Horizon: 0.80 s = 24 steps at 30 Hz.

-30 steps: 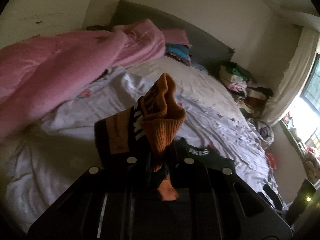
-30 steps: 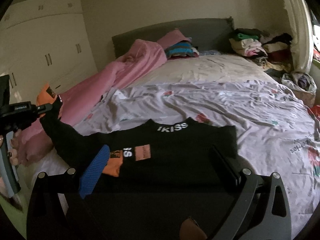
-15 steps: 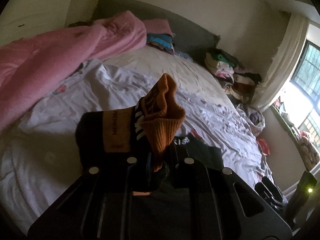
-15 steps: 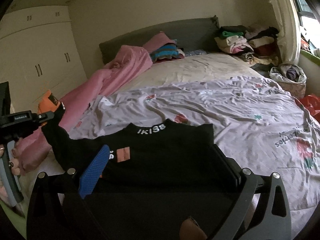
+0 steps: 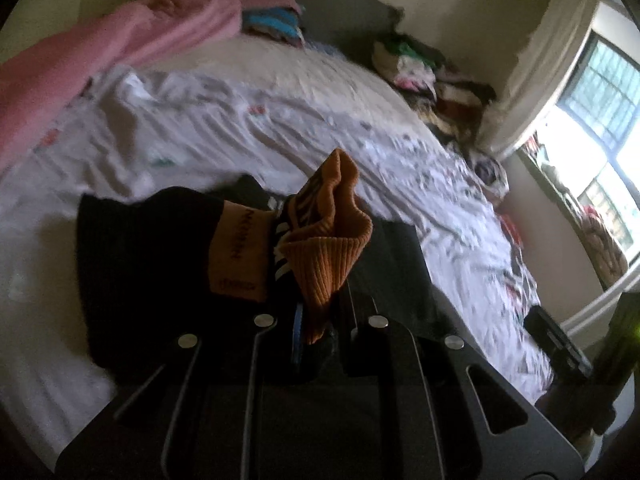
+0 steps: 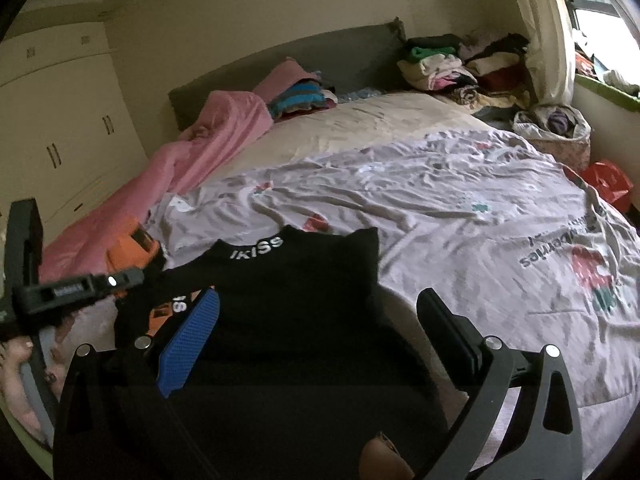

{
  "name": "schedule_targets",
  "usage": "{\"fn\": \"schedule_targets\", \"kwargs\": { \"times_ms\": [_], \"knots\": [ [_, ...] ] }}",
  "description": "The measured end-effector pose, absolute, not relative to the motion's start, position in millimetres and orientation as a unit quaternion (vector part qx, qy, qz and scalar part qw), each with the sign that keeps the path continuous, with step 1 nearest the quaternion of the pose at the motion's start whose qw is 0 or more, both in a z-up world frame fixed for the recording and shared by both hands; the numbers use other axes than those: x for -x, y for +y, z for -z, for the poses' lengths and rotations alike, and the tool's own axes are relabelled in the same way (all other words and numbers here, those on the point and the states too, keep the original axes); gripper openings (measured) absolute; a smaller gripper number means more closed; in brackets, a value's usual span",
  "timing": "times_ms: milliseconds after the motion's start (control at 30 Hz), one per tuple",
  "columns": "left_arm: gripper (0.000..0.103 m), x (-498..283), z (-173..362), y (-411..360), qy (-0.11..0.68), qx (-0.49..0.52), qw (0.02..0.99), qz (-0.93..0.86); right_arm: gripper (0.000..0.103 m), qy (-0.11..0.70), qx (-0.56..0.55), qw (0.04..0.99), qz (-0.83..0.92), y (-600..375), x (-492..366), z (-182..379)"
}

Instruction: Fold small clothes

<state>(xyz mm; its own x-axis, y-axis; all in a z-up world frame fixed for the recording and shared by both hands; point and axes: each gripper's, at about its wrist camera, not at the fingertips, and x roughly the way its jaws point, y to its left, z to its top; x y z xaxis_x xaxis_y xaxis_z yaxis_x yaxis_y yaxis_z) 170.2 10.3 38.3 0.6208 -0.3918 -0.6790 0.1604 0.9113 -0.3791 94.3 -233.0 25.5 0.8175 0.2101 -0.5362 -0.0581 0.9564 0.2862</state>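
Black sweater [image 6: 296, 304] lies at the near edge of the bed [image 6: 460, 208], on the floral sheet. It looks soft, light and limp, so sleeves and hems will sag unless taken at cuff or corner.

Left gripper [image 5: 320, 320] is clamped on the orange cuff [image 5: 328, 248], sleeve lifted. Right gripper [image 6: 320, 344] has jaws wide, empty, above the sweater's body.

Count: one sweater, two grippers, one pink duvet [image 6: 192, 160].

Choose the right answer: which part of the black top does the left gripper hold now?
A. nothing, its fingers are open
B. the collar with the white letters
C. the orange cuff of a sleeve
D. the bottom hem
C: in the left wrist view the left gripper is shut on the ribbed orange cuff of the black top, while the lettered collar lies free on the bed sheet.
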Motion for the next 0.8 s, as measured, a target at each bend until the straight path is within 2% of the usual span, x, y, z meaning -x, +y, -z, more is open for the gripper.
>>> {"fn": "schedule_targets", "kwargs": {
  "times_ms": [333,433,567,633,700,800],
  "knots": [
    [0.007,-176,10,-39,0.459,0.101,0.856,0.217,0.098,0.307,-0.141,0.94,-0.042,-250,-102,-11],
    [0.013,-175,19,-46,0.469,0.095,0.846,0.234,0.098,0.316,-0.145,0.937,-0.032,-253,-107,-6],
    [0.041,-171,18,-38,0.467,0.113,0.84,0.254,0.098,0.332,-0.144,0.932,-0.029,-251,-115,3],
    [0.042,-168,12,-26,0.456,0.116,0.847,0.247,0.098,0.345,-0.136,0.928,-0.036,-243,-121,9],
    [0.051,-169,4,-10,0.447,0.116,0.857,0.226,0.098,0.357,-0.131,0.924,-0.049,-232,-126,16],
    [0.063,-170,-7,17,0.435,0.093,0.881,0.163,0.09,0.376,-0.117,0.915,-0.084,-206,-137,24]
  ]
}}
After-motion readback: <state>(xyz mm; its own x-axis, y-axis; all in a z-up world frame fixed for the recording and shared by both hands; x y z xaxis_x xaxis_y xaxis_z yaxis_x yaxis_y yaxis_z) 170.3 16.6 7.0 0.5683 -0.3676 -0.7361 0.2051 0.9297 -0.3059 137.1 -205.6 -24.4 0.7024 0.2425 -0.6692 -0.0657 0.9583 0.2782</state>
